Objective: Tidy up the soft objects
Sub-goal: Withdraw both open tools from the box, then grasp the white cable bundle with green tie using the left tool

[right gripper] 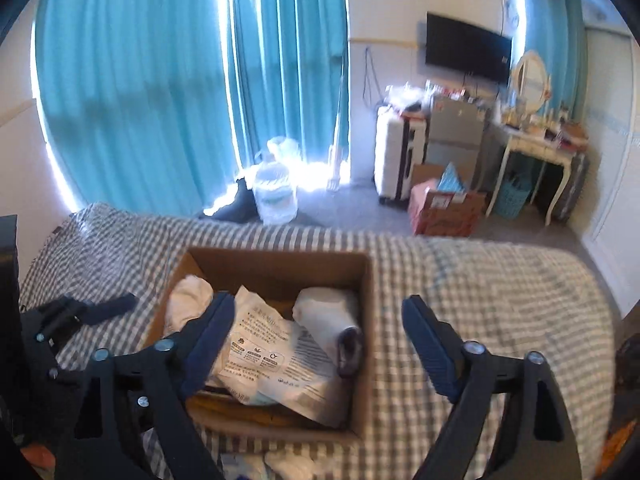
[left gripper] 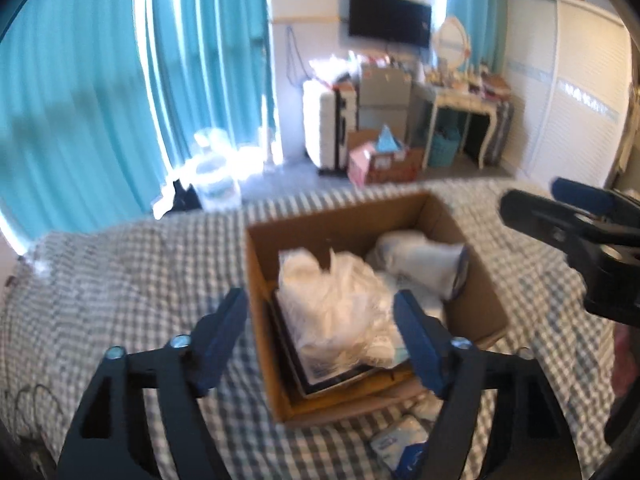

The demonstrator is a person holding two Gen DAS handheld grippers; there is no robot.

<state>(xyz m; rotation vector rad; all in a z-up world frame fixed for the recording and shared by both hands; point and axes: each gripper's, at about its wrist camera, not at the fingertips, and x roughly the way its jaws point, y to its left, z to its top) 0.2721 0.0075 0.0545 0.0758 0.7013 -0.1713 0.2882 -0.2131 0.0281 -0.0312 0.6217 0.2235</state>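
A brown cardboard box (left gripper: 372, 312) sits on the bed (left gripper: 120, 280), and its top is open. Inside it lie soft things. The biggest is a crinkly white plastic packet (right gripper: 276, 360) with small printed words on it. Beside it is a rolled white cloth (right gripper: 328, 316) with a dark end, and another white bundle (right gripper: 190, 300) is tucked in the far left corner. A small white and blue packet (left gripper: 400, 444) lies on the bed just outside the box, on the near side.

The left gripper (left gripper: 320, 336) hangs over the near edge of the box. Its two fingers are spread wide and hold nothing. The right gripper (right gripper: 320, 344) hangs over the right side of the box, also spread wide and holding nothing.

The bed has a gray and white checked cover. Behind it hang tall blue curtains (right gripper: 160, 80). A big water jug (right gripper: 276, 192) stands on the floor, and a black TV (right gripper: 468, 48) is on the wall.
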